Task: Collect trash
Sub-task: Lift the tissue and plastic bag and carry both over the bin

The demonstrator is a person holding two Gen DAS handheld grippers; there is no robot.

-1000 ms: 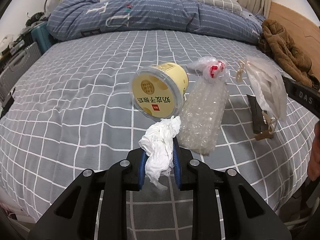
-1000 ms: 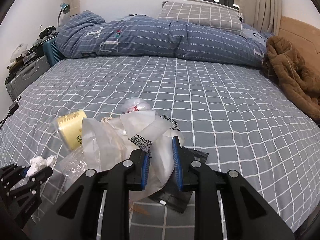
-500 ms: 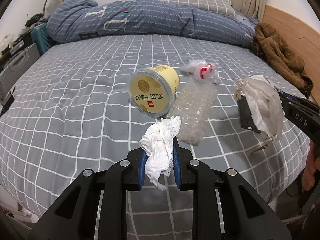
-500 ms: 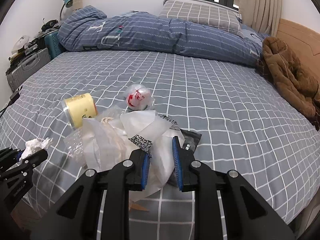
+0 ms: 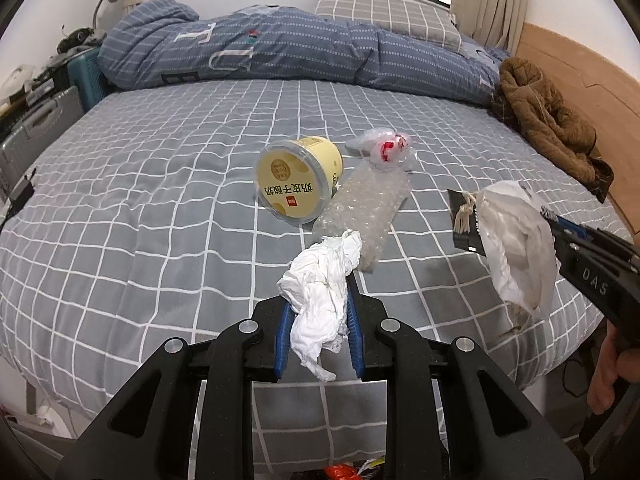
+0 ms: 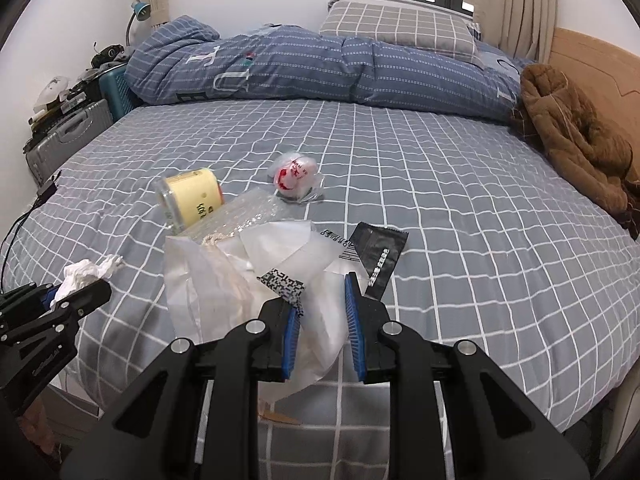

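My left gripper (image 5: pixel 319 300) is shut on a crumpled white tissue (image 5: pixel 320 280), held above the bed's near edge; it also shows in the right wrist view (image 6: pixel 86 276). My right gripper (image 6: pixel 322 300) is shut on a white plastic bag (image 6: pixel 240 280), seen hanging at the right in the left wrist view (image 5: pixel 516 240). A black wrapper (image 6: pixel 380 252) shows just behind the bag. On the bed lie a yellow cup (image 5: pixel 298 182) on its side, a bubble wrap piece (image 5: pixel 368 208) and a clear bag with red print (image 5: pixel 386 146).
The grey checked bed (image 5: pixel 160 184) has a blue duvet (image 5: pixel 280 52) and pillow (image 5: pixel 384 16) at the back, a brown coat (image 5: pixel 548 120) at the right. Suitcases (image 5: pixel 36 128) stand at the left. A wooden headboard (image 5: pixel 580 80) is at the right.
Both grippers have pulled back and up from the bed with their loads. The black wrapper has come up off the bed beside the bag. The cup and other trash look farther away.
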